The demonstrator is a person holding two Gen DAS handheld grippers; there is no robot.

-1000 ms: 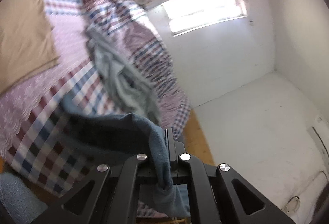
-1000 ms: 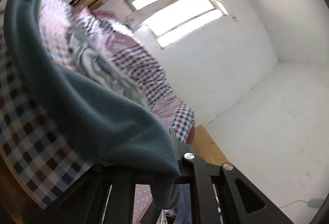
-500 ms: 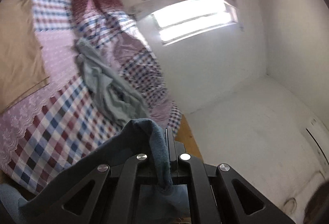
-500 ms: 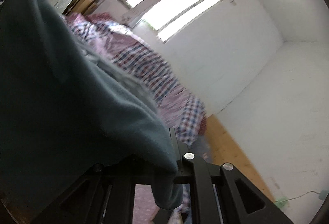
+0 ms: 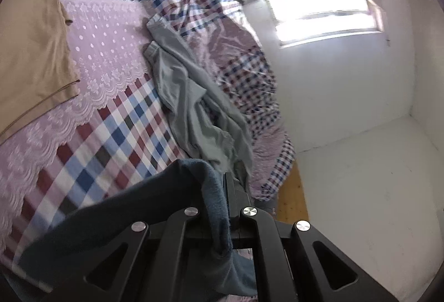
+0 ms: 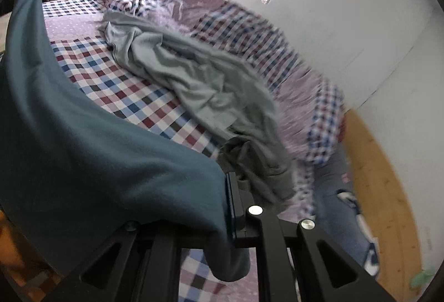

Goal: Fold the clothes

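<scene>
The left gripper (image 5: pixel 225 188) is clamped on an edge of a teal fleece garment (image 5: pixel 116 221); its two fingers are closed together with the cloth pinched between them, low in the centre of the left wrist view. From the pinch the fleece runs down towards the lower left of the frame, and a short tail hangs below through the gripper's frame.

The right gripper (image 6: pixel 231 199) is likewise closed on the same teal fleece garment (image 6: pixel 83 152), which drapes over its left finger and fills the left half of the right wrist view, rising to the upper left corner.

Behind both lies a bed with a checked sheet (image 5: pixel 122 130) in red, blue and white. A crumpled grey garment (image 5: pixel 194 107) lies on the sheet in the middle of the frame, beside a rumpled checked quilt (image 5: pixel 230 41) bunched along the bed's far side. A tan cloth (image 5: pixel 30 32) lies flat at the upper left of the left view, on a pink lace-edged cover (image 5: pixel 105 52). A window (image 5: pixel 319 5) glows at the upper right, above a white wall.
</scene>
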